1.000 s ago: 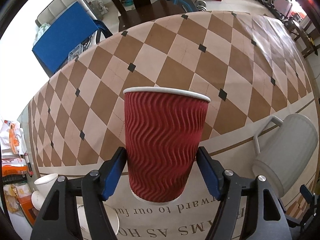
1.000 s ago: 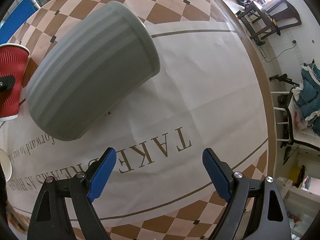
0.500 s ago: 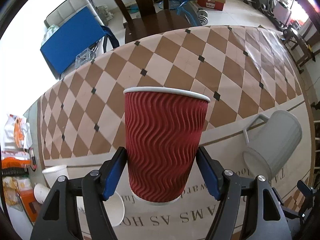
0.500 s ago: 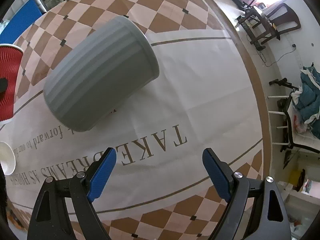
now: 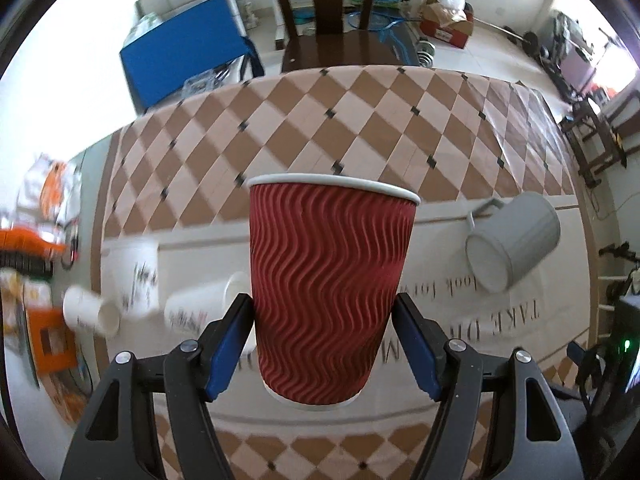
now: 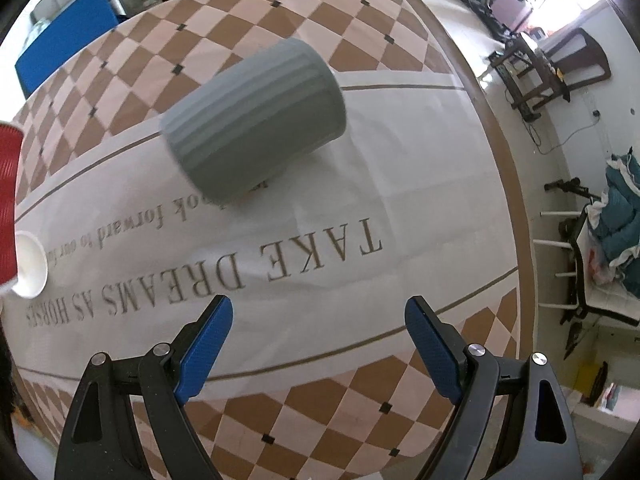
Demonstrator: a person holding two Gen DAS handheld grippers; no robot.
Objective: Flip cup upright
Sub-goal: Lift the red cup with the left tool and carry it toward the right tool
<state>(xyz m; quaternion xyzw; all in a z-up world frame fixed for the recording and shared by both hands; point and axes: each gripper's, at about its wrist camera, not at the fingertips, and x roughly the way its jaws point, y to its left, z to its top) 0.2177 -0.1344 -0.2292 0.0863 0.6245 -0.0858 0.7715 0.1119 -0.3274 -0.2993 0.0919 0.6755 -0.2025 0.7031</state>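
The red ripple-walled paper cup with a white rim (image 5: pixel 332 292) stands mouth-up, gripped at its lower half between the two blue pads of the left tool (image 5: pixel 323 346), one pad against each side; its base shows well clear of the bench below. In the right wrist view only a red sliver of it (image 6: pixel 8 200) shows at the 9 o'clock edge.

The right tool (image 6: pixel 319 346) holds nothing, its blue pads spread wide over the printed cloth. Beyond it, toward 11 o'clock, a grey ribbed ceramic mug (image 6: pixel 256 120) lies on its side. In the left view that mug (image 5: pixel 514 248) sits at 3 o'clock from the red cup, well apart, mouth facing the camera and handle pointing up and away.

Behind the left pad, at 9 o'clock, a white paper cup (image 5: pixel 204 306) lies on its side; two more white cups, blurred, lie farther left. One white cup mouth (image 6: pixel 30 266) shows at 9 o'clock in the right view.

The bench (image 5: pixel 360 120) wears a cloth with brown-and-cream diamonds around a pale panel lettered "TAKE DREAMS AS HORSE".

At 12 o'clock a dark wooden chair (image 5: pixel 344 44) stands against the far edge, with a blue panel (image 5: pixel 180 40) at 11 o'clock and a cardboard box (image 5: pixel 448 28) on the pale floor at 1 o'clock.
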